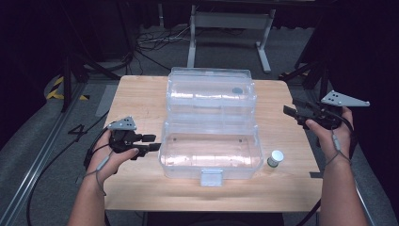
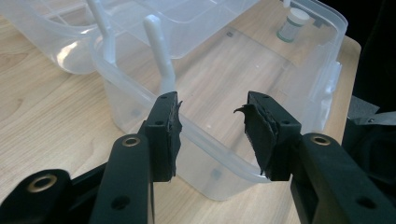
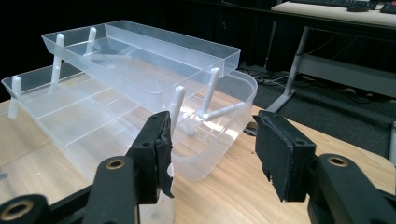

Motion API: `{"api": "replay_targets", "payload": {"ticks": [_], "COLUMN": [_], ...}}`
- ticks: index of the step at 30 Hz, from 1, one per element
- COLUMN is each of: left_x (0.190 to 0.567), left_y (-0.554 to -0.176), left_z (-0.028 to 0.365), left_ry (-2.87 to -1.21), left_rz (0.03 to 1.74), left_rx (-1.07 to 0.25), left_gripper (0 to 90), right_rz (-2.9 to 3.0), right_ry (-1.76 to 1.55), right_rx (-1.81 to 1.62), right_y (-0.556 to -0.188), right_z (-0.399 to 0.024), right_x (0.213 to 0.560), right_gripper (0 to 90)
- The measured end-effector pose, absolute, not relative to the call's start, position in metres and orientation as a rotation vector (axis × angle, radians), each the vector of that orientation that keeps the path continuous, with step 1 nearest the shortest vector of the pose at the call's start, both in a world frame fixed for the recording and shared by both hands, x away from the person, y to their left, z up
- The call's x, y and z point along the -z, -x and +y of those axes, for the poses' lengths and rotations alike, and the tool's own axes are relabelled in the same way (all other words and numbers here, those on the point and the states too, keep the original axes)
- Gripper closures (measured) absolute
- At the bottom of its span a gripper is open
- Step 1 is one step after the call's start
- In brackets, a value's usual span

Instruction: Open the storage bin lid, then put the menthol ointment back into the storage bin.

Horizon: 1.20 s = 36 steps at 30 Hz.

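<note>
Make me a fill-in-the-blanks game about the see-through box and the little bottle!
1. The clear plastic box on the wooden table stands ___.
2. The small bottle has a ___ cap.
3. The bottle stands ___ the box, on the table.
4. The left tool has its jaws on either side of the box's ___.

Missing words: open; white; outside; rim

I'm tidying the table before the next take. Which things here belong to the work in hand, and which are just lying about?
In the work:
- clear plastic box, open, its lid and tray swung back
- left gripper, jaws at the box's end wall
- right gripper, held off to the side

Lying about:
- small white bottle beside the box
- desk frame behind the table
</note>
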State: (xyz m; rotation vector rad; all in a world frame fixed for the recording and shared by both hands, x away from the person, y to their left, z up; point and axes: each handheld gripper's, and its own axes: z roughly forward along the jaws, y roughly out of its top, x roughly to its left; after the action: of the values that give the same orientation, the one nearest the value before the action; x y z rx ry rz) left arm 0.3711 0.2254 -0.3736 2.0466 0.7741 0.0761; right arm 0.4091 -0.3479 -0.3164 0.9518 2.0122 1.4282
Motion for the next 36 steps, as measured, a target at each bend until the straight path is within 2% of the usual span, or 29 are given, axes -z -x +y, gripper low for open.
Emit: {"api": "replay_targets", "payload": {"ticks": [30, 36], "left_x": [0.374, 0.375], "left_y": [-0.383, -0.383], "left_z": [0.235, 0.239], "left_ry": [-2.023, -2.026], "left_rz": [0.865, 0.873], "left_rx": [-0.121, -0.124], "left_gripper": [54.2, 54.2], "right_rz": [2.226, 2.339], "right_ry": [-0.906, -0.818], "right_rx": [-1.334, -1.282], "right_y": [-0.390, -0.389], "right_z": [-0.356, -0.355], "right_x": [0.318, 0.317], "right_gripper": [45.7, 49.0]}}
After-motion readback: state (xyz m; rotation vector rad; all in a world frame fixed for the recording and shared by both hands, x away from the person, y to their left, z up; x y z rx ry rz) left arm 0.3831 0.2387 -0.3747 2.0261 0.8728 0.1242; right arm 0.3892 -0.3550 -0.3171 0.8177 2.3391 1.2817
